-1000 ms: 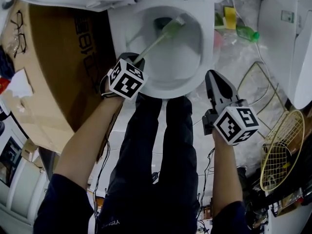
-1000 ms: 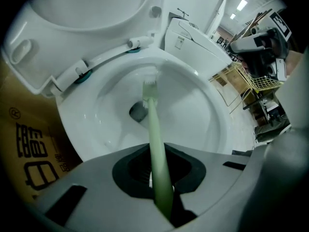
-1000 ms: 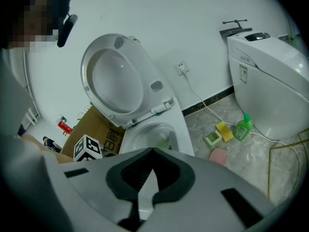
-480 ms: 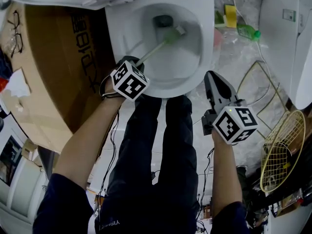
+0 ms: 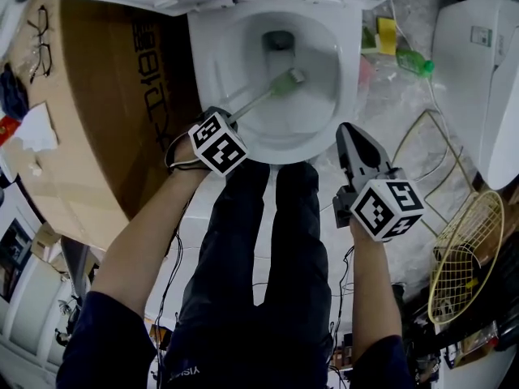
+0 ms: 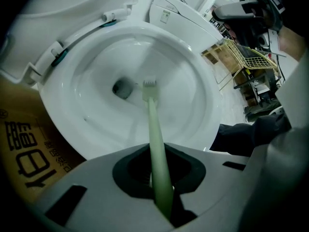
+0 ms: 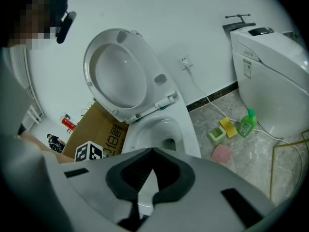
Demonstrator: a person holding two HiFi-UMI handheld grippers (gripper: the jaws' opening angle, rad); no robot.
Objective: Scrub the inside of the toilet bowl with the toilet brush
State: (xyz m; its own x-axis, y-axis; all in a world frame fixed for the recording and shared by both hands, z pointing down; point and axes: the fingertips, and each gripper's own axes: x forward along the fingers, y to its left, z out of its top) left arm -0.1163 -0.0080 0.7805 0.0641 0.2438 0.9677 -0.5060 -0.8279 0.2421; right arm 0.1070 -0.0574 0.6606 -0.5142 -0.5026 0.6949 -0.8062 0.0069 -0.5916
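The white toilet bowl [image 5: 212,71] is open, its lid [image 7: 118,74] raised. A pale green toilet brush [image 5: 258,97] slants into the bowl, and its head [image 5: 289,77] rests on the inner wall just below the drain [image 5: 280,40]. My left gripper [image 5: 229,118] hangs over the bowl's near left rim, shut on the brush handle [image 6: 155,139]; the bristle end [image 6: 149,85] lies beside the drain hole [image 6: 123,87]. My right gripper [image 5: 350,136] hovers off the bowl's near right rim, shut with nothing in it. In its own view, the right gripper [image 7: 151,175] faces the bowl [image 7: 159,129].
A cardboard box [image 5: 105,112] stands against the toilet's left side. On the floor to the right lie a green bottle [image 5: 413,61], a yellow sponge [image 5: 383,31] and a pink sponge [image 5: 363,67]. A second toilet [image 5: 478,63] and a yellow wire basket [image 5: 462,254] are further right. The person's legs [image 5: 251,241] stand before the bowl.
The brush head has slid back from beside the drain toward the near side of the bowl. The left gripper has shifted slightly right. The right gripper has hardly moved.
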